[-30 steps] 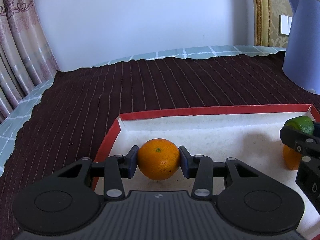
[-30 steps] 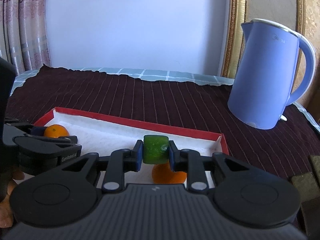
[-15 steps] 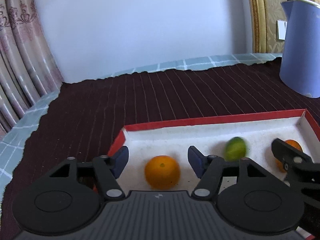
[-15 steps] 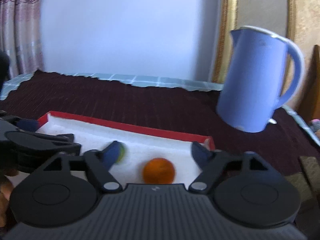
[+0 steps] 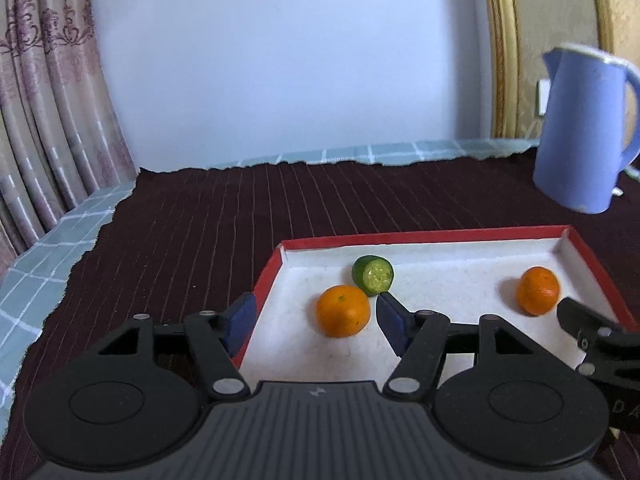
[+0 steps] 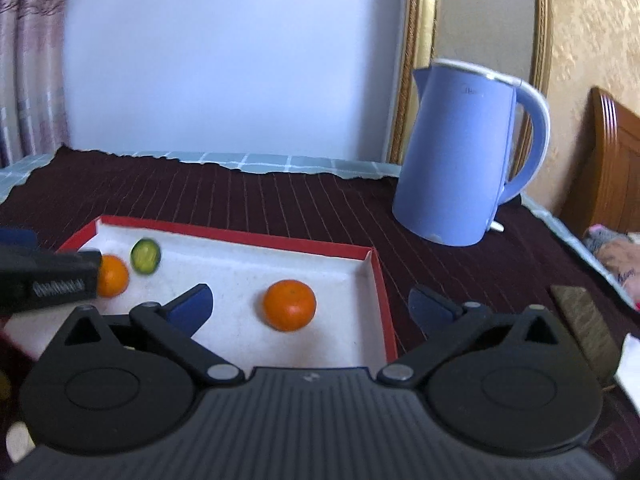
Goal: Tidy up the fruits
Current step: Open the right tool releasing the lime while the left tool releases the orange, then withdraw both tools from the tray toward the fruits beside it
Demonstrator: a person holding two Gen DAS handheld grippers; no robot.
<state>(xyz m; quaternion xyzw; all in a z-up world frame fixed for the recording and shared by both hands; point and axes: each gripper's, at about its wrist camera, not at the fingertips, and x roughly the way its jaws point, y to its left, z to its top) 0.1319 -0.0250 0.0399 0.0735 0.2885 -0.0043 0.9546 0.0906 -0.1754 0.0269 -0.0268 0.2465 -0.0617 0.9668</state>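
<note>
Left gripper (image 5: 312,320): jaws spread, holding nothing; round orange mandarin (image 5: 343,311) ahead near red-rimmed white tray's (image 5: 424,236) left edge, green cut lime (image 5: 373,275) behind.
Right gripper (image 6: 310,306): jaws just opened wide, empty; second orange mandarin (image 6: 289,305) ahead.

Soft, even daylight; fisheye-bent edges, right wrist view slightly blurred.

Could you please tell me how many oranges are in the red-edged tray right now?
2: one orange lies near the tray's left end beside the green fruit; the other orange lies near its right end.
</note>
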